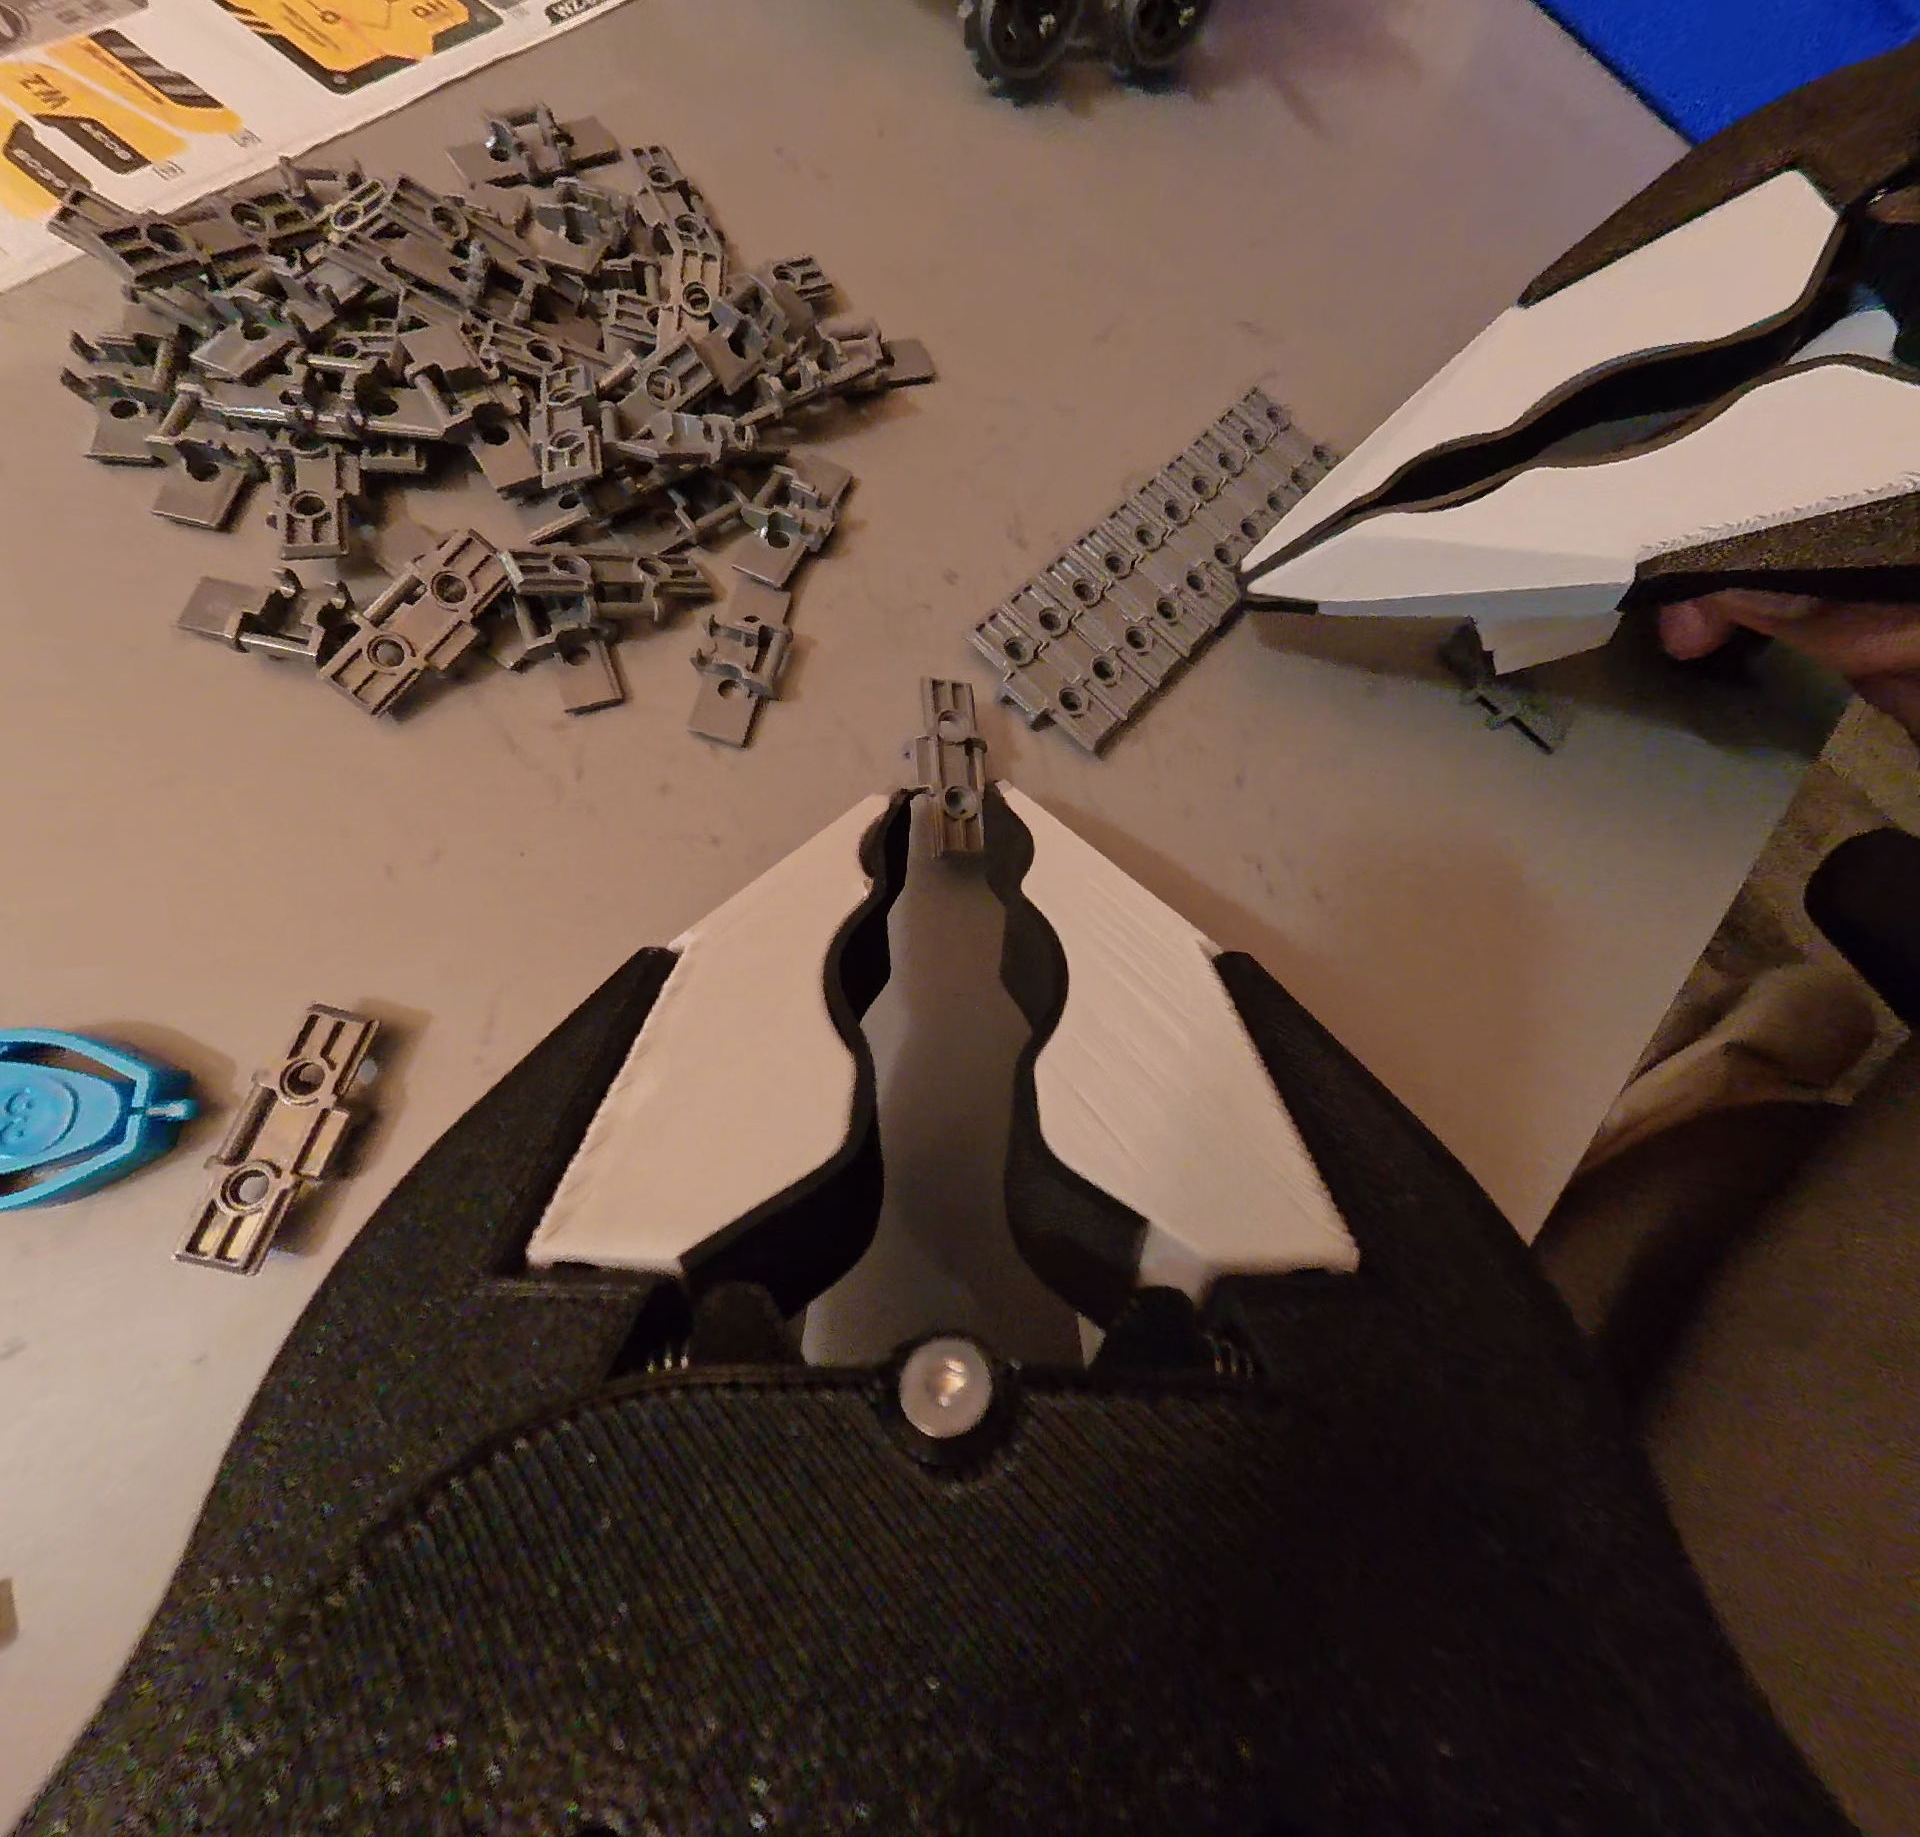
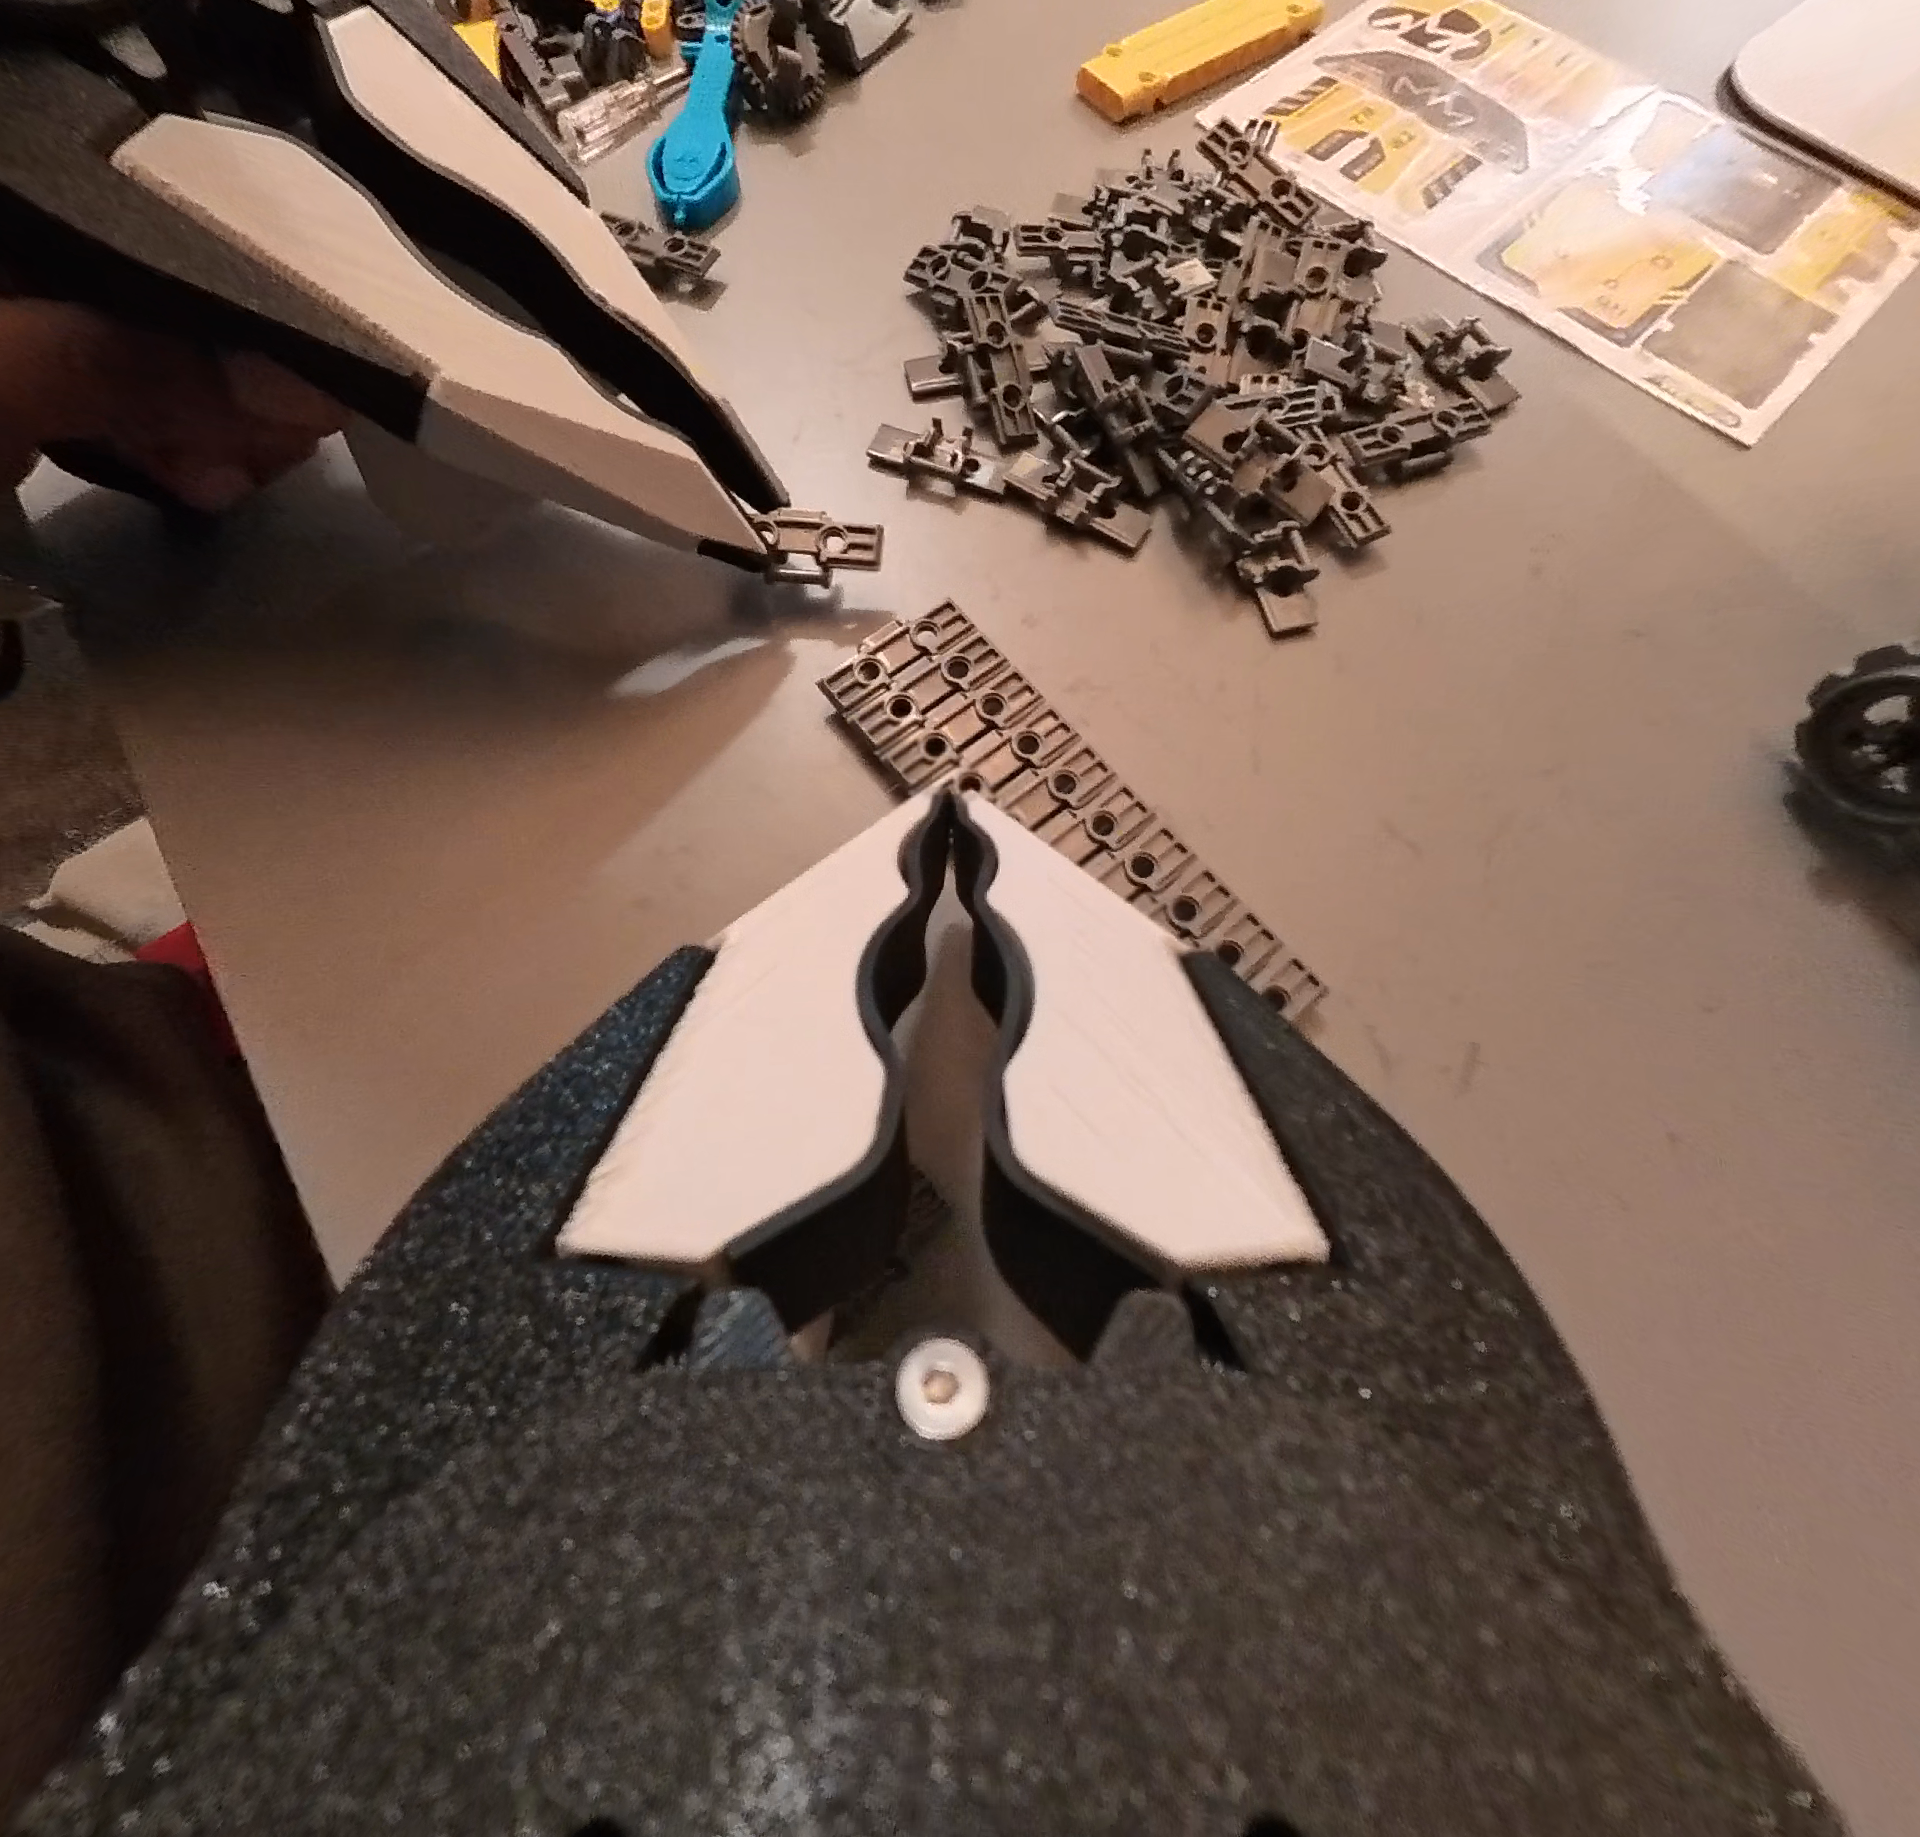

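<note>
Left wrist view shows your left gripper [image 1: 951, 800] pinching one grey track link [image 1: 948, 771] at the fingertips, raised off the grey counter [image 1: 1091, 260]. The link is a narrow plastic piece with round holes and side clips. From left to right you have a blue tool [image 1: 62, 1117] at the edge, a lone link [image 1: 281, 1135] beside it, the loose pile of links [image 1: 457, 385] farther out, then bare counter, then the assembled track strip [image 1: 1153, 582] lying flat. Your right gripper [image 1: 1252, 582] comes in from the right, tilted down, fingertips nearly closed and touching the strip. A wheeled yellow model [image 1: 1091, 0] sits at the far edge; the counter's near edge runs close by your right hand [image 1: 1756, 634].
</note>
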`<state>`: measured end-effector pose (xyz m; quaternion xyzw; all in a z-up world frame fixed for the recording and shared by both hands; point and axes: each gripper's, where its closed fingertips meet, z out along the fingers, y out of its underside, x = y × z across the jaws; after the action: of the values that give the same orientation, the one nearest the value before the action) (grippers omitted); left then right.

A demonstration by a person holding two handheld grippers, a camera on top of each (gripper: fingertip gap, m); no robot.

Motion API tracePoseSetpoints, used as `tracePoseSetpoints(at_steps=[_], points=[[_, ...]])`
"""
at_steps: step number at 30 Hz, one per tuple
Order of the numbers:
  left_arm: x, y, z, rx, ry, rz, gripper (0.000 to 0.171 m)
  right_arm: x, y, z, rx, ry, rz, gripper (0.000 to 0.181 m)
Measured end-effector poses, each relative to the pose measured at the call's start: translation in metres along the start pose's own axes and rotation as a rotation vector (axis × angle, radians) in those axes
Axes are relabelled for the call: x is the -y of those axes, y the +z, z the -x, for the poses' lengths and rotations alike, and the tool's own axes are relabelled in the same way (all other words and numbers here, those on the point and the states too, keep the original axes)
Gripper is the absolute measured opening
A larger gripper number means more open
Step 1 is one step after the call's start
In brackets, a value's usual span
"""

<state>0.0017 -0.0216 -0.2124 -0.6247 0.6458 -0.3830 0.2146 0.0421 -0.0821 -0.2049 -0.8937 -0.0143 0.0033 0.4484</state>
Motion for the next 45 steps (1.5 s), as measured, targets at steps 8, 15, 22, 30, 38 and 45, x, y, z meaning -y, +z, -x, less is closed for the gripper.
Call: tracePoseSetpoints(at_steps=[8, 15, 22, 30, 38, 45], points=[[0.000, 0.000, -0.001, 0.007, 0.016, -0.002, 0.011, -0.004, 0.002, -0.001, 0.042, 0.041, 0.020, 0.000], [0.000, 0.000, 0.000, 0.004, 0.007, -0.001, 0.011, -0.006, 0.000, -0.004, 0.024, 0.035, 0.020, 0.000], [0.000, 0.000, 0.000, 0.007, 0.007, 0.000, 0.011, -0.009, -0.005, -0.013, -0.011, 0.056, 0.015, 0.000], [0.000, 0.000, 0.000, 0.006, 0.003, 0.003, 0.010, -0.011, -0.008, -0.016, -0.011, 0.070, 0.017, 0.000], [0.002, -0.002, 0.003, 0.005, -0.023, -0.015, 0.011, -0.015, -0.010, -0.023, -0.026, 0.097, 0.023, 0.000], [0.000, 0.000, 0.003, 0.015, -0.006, 0.000, 0.007, -0.015, -0.012, -0.025, -0.036, 0.098, 0.018, 0.000]])
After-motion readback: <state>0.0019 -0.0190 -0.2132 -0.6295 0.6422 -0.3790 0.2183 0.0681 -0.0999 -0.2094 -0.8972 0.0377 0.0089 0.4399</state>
